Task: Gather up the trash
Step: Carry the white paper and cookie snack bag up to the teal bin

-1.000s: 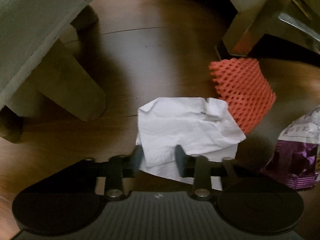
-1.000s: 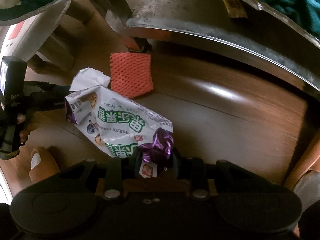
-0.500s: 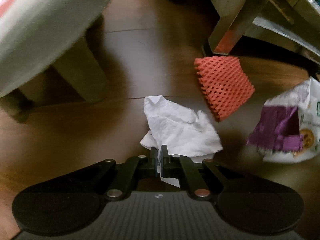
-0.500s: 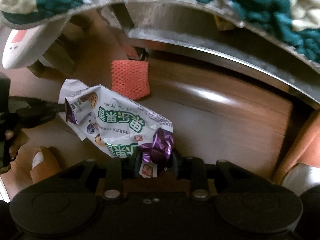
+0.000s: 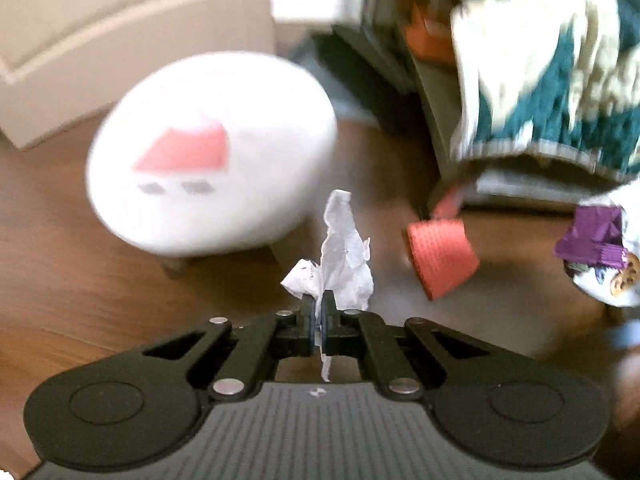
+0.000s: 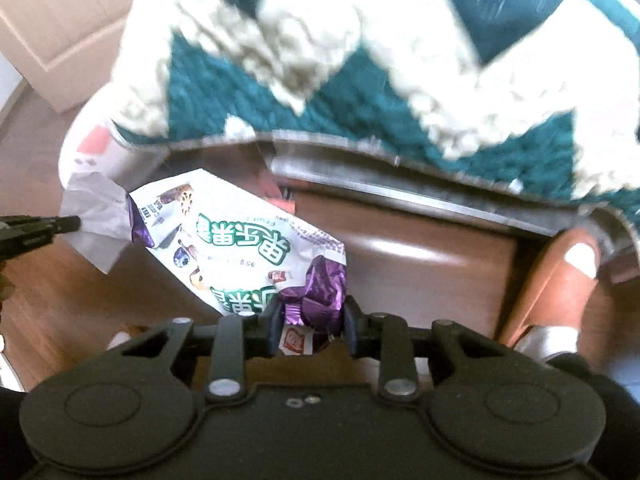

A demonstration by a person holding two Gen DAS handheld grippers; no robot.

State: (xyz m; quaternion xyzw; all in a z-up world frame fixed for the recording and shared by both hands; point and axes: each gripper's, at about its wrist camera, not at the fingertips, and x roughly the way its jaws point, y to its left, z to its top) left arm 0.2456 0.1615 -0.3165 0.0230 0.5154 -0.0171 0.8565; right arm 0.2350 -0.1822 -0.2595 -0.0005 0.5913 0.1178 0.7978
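My left gripper (image 5: pixel 319 312) is shut on a crumpled white tissue (image 5: pixel 342 256), which hangs in the air above the wooden floor (image 5: pixel 80 280). An orange foam fruit net (image 5: pixel 442 258) lies on the floor to its right. My right gripper (image 6: pixel 313 320) is shut on the purple end of a white snack wrapper (image 6: pixel 236 240) with green lettering, lifted off the floor. That wrapper (image 5: pixel 604 256) also shows at the right edge of the left wrist view. The tissue (image 6: pixel 94 220) and the left gripper's fingertips (image 6: pixel 60 224) appear at the left of the right wrist view.
A white round stool (image 5: pixel 208 152) with a red mark stands at the left. A metal-framed piece of furniture (image 6: pixel 420 188) draped with a teal and cream knitted blanket (image 6: pixel 360 60) fills the back right. A person's foot in a brown slipper (image 6: pixel 556 280) is at the right. A beige door (image 5: pixel 120 28) is behind.
The left gripper closed on the tissue and lifted it off the floor. Both grippers rose, the right one carrying the wrapper, so the stool top and blanket have come into view.
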